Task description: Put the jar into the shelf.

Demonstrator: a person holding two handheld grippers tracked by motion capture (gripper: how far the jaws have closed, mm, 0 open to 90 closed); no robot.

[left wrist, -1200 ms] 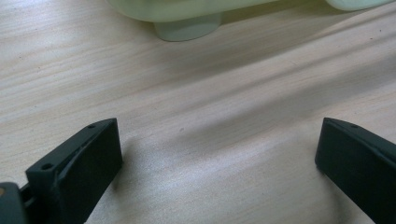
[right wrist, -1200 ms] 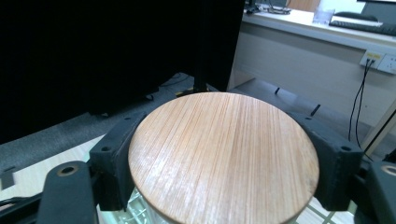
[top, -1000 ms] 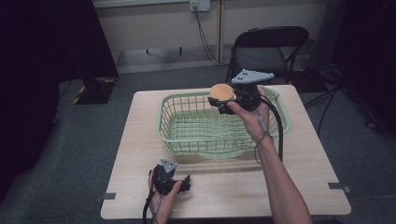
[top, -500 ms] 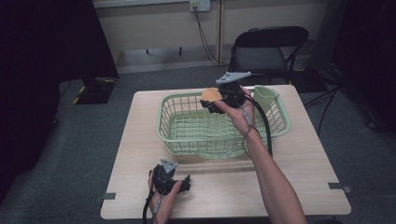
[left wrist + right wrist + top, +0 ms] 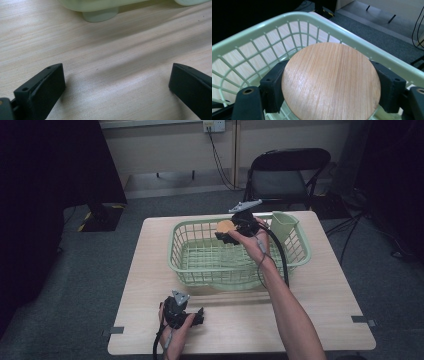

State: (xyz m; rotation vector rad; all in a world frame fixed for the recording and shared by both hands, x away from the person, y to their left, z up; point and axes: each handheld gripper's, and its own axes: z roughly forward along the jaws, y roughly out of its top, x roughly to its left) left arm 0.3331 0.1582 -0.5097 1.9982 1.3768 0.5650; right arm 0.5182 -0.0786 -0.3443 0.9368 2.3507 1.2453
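Observation:
A round wooden disc (image 5: 225, 226) (image 5: 330, 80) sits clamped between the two black jaws of my right gripper (image 5: 227, 231) (image 5: 329, 85). That gripper hangs inside the far part of the pale green basket (image 5: 190, 265) (image 5: 252, 35), the disc just below the rim by the far wall. My left gripper (image 5: 197, 316) (image 5: 116, 85) rests on the table near its front edge, its jaws wide apart over bare wood with nothing between them. The basket's foot (image 5: 100, 16) shows just ahead of it.
A pale green cup (image 5: 283, 224) stands at the basket's far right corner. The light wooden table (image 5: 330, 295) has bare room right of and in front of the basket. A black folding chair (image 5: 287, 170) stands behind the table. Tape marks (image 5: 116, 330) sit near the front edge.
My right gripper has carried the wooden disc leftward and down, from above the basket's far right rim into the basket. The left gripper has stayed put.

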